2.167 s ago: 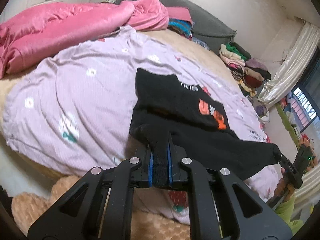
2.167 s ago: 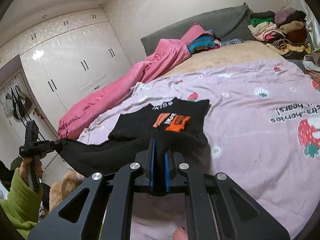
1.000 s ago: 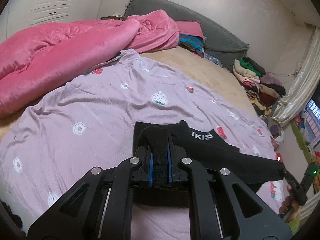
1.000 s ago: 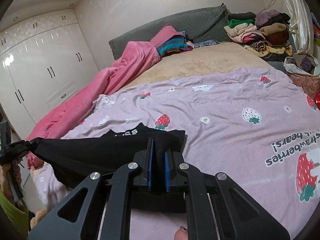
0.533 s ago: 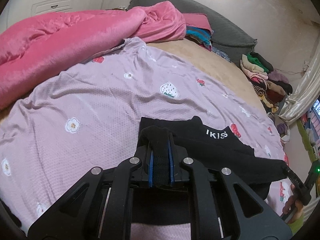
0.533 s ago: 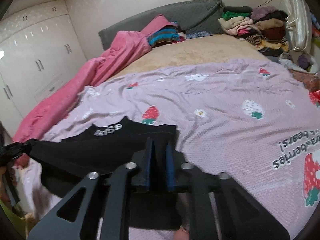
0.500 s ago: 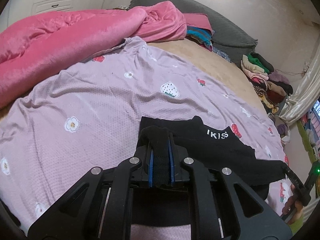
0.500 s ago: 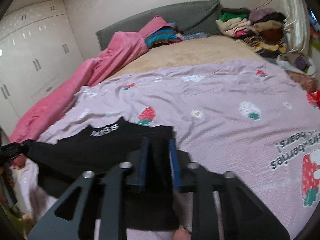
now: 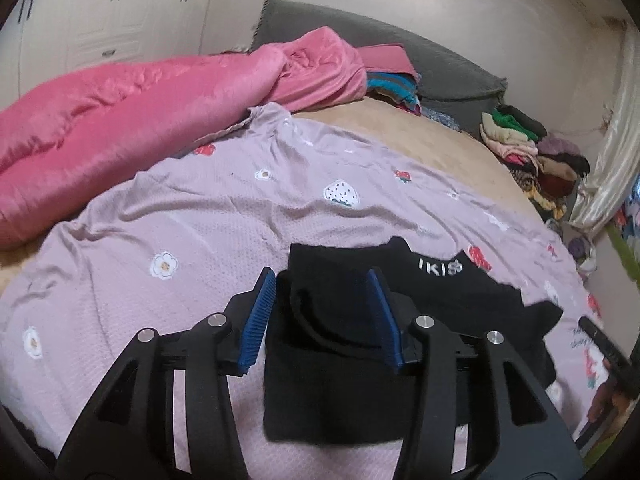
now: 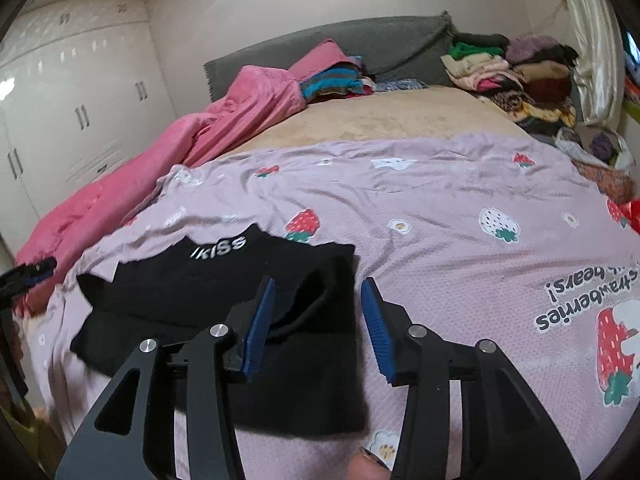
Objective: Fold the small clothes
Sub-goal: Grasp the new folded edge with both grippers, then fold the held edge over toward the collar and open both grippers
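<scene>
A small black garment [image 9: 448, 304] with white "KISS" lettering lies folded over on the lilac strawberry sheet [image 9: 208, 216]. It also shows in the right wrist view [image 10: 208, 280]. My left gripper [image 9: 322, 316] is open, its blue pads [image 9: 258, 322] either side of the garment's left corner, not clamping it. My right gripper [image 10: 318, 320] is open over the garment's right corner. The right gripper's tip shows at the far right of the left wrist view [image 9: 604, 344], and the left gripper's tip at the far left of the right wrist view [image 10: 24, 274].
A pink quilt [image 9: 132, 108] lies along the left of the bed. A grey headboard cushion [image 10: 340, 48] and striped clothes [image 10: 332, 80] are at the back. A pile of folded clothes [image 10: 508, 72] sits at the back right, by a curtain [image 9: 612, 152].
Both grippers carried the garment's lower edge up over its upper part, hiding the orange print, then opened and let go. The garment now lies folded on the sheet.
</scene>
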